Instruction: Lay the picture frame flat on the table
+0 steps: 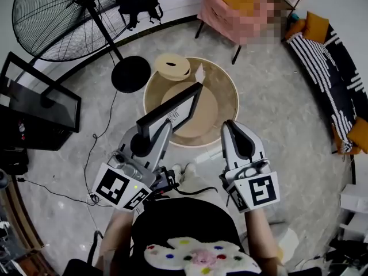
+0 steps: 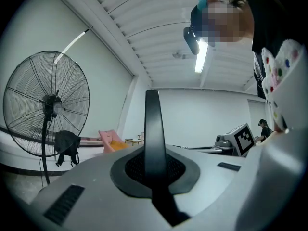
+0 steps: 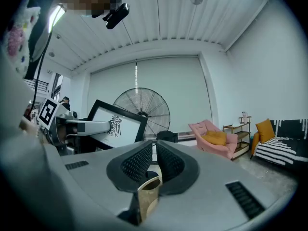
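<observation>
Left hand-held gripper (image 1: 165, 129) is clamped on the bottom edge of the picture frame (image 1: 172, 111), which it holds upright in the air above the round surface (image 1: 227, 85), not touching it. Right hand-held gripper (image 1: 233, 126) has its jaws together on nothing and sits beside the frame.

Risks:
- Single thin-edge pinch, so the frame can pivot or slip out when tilted over.
- Beige round object (image 1: 172, 66) and small white card (image 1: 200, 73) sit at the far side; the frame may land on them.
- A corner could catch the surface's raised rim.
- There may be a back stand, but I can't see one from here.
</observation>
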Tool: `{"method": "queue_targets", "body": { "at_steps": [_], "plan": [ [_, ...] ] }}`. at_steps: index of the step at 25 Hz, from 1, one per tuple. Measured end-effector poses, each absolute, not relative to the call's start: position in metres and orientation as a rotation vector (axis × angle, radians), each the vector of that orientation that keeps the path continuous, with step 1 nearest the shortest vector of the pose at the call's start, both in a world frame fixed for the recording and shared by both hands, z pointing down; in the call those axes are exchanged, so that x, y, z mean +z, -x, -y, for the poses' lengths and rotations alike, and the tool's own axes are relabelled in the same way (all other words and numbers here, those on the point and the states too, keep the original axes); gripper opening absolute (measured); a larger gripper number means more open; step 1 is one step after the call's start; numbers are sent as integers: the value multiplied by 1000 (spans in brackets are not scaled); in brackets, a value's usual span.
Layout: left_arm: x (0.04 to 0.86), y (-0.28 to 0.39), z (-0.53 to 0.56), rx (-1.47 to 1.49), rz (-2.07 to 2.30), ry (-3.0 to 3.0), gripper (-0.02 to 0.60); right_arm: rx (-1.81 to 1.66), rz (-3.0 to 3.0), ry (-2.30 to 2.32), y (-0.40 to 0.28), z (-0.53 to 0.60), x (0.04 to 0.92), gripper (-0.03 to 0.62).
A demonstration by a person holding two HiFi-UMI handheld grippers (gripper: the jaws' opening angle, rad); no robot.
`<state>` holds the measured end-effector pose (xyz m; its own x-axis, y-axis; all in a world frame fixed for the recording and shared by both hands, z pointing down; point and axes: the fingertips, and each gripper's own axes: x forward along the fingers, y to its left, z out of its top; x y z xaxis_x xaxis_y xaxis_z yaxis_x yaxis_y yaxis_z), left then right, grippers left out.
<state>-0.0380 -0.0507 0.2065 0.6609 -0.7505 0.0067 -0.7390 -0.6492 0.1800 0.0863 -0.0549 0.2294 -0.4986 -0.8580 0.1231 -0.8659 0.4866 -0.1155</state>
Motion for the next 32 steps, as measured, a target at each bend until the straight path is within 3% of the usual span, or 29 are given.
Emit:
{"method": "queue_targets", "body": {
  "at_steps": [4, 7, 13, 24, 28, 32],
  "plan": [
    [213, 32, 51, -85, 1141, -2726, 25, 249, 2686, -1504, -79, 56, 232, 40],
    [215, 28, 51, -103, 1079, -2714, 25, 260, 2714, -1432, -70, 57, 235, 123],
    [216, 19, 49, -157, 917, -2705, 25, 330, 2756, -1368, -64, 62, 242, 155],
    [218, 3, 47, -190, 745, -2693, 25, 463, 2815, -1292, -67, 64, 251, 154],
    [221, 2, 50, -187, 734, -2687, 25, 505, 2823, -1297, -70, 66, 253, 98],
    [225, 2, 53, -180, 739, -2688, 25, 536, 2811, -1309, -71, 71, 256, 92]
  ]
}}
